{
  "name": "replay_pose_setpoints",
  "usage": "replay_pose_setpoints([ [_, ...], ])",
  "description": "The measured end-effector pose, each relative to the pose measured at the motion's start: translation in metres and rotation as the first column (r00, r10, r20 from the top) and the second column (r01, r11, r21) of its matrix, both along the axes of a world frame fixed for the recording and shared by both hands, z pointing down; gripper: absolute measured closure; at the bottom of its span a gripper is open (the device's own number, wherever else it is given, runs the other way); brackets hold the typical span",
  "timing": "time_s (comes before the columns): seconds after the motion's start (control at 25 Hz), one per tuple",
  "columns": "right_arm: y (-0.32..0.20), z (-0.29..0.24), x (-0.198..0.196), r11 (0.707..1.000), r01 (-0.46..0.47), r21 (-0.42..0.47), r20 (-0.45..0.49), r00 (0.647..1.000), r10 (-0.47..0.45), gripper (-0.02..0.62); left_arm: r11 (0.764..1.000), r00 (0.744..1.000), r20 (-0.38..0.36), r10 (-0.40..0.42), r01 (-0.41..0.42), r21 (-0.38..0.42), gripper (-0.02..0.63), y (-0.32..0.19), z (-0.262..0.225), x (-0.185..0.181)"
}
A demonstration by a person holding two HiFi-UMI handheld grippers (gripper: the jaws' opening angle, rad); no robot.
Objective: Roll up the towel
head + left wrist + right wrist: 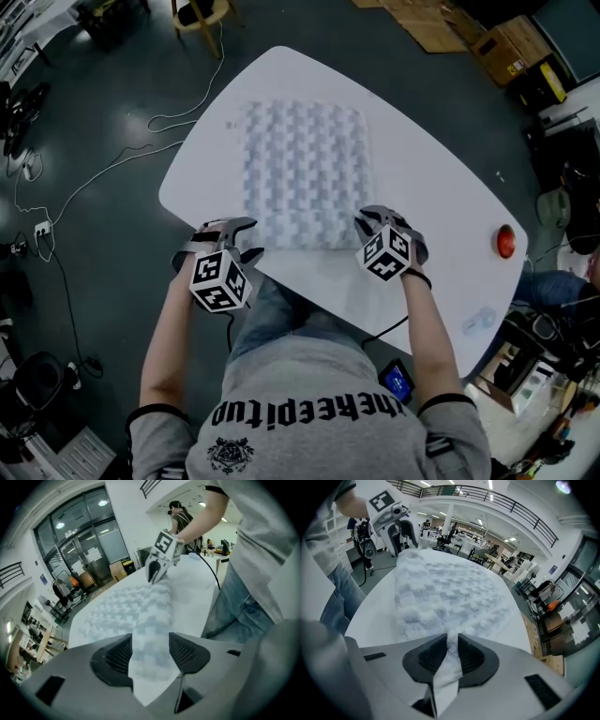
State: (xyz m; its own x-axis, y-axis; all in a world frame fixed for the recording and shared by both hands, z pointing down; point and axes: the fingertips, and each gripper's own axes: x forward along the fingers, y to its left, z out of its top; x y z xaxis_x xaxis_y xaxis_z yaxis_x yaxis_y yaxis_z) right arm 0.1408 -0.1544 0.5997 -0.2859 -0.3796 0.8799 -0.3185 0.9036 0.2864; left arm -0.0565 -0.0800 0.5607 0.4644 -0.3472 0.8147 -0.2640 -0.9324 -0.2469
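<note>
Pale, checker-textured towel point(305, 173): spread on white desk point(441, 202), with near edge raised in low ridge that runs from one of your grippers to the other. Remainder lies flat ahead of both jaws.
Your right gripper point(451, 654): jaws clenched on towel's near right edge, cloth pinched between pads.
Your left gripper point(150, 656): jaws released, standing wide. Ridge of towel passes between them, unclamped.
Red round object point(506, 241): on desk, well right of your right jaws, apart from towel.
</note>
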Motion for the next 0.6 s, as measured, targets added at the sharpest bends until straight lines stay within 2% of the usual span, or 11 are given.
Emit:
replay_pose_setpoints([
  [0.16,0.004,-0.012,-0.002,1.000,-0.007,0.007,0.037,0.999,0.007,0.533,0.999,0.998,0.059,0.009,-0.006,-0.053,0.354,0.020,0.035,0.000],
  [0.36,0.009,-0.046,0.004,0.999,-0.024,0.042,0.111,0.994,0.020,0.504,0.999,0.996,0.080,-0.030,0.033,-0.039,0.354,0.014,0.048,-0.001],
  [0.48,0.031,-0.049,-0.003,0.999,0.047,0.019,0.120,0.992,-0.049,0.466,0.999,0.995,0.096,-0.033,0.036,-0.030,0.354,0.008,0.053,-0.002],
  [0.6,0.059,-0.031,-0.008,0.992,0.124,-0.014,0.078,0.989,-0.122,0.429,0.999,0.994,0.106,-0.031,0.034,-0.028,0.354,0.007,0.056,-0.002],
])
